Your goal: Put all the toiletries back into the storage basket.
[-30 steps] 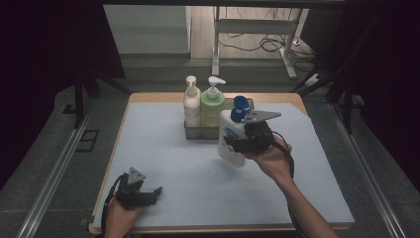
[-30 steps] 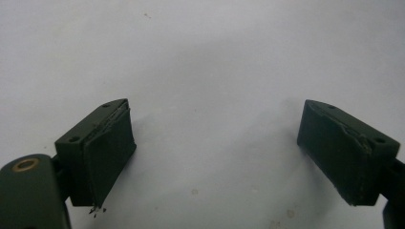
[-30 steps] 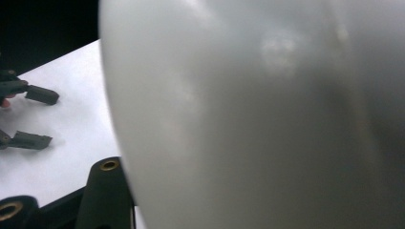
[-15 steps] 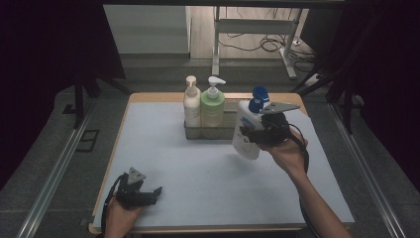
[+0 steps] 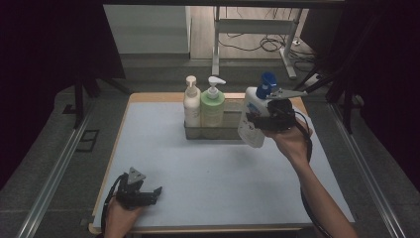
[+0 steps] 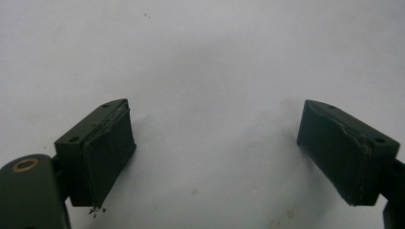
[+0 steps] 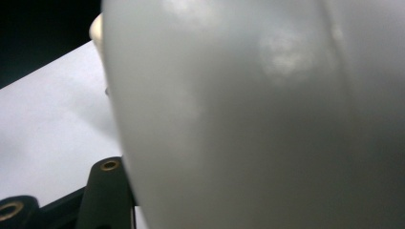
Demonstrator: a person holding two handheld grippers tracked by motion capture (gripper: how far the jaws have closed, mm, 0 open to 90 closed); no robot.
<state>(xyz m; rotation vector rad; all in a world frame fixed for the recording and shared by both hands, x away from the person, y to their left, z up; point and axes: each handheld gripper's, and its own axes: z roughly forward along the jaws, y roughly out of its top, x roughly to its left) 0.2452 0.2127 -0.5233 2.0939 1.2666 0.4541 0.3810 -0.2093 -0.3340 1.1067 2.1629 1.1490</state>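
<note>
White bottle (image 5: 251, 119) with blue pump: clamped in right gripper (image 5: 270, 118), carried from frame centre to right of centre, now raised beside the rack (image 5: 223, 133). Placement likely next. Left gripper (image 5: 143, 194): wide open, empty, lower left.

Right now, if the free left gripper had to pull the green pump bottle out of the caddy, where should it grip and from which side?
Grip the green pump bottle on its upper body, above the caddy wall, coming from the front. The cream bottle crowds its left, and the pump head looks too narrow to hold. The left gripper stands open.
</note>
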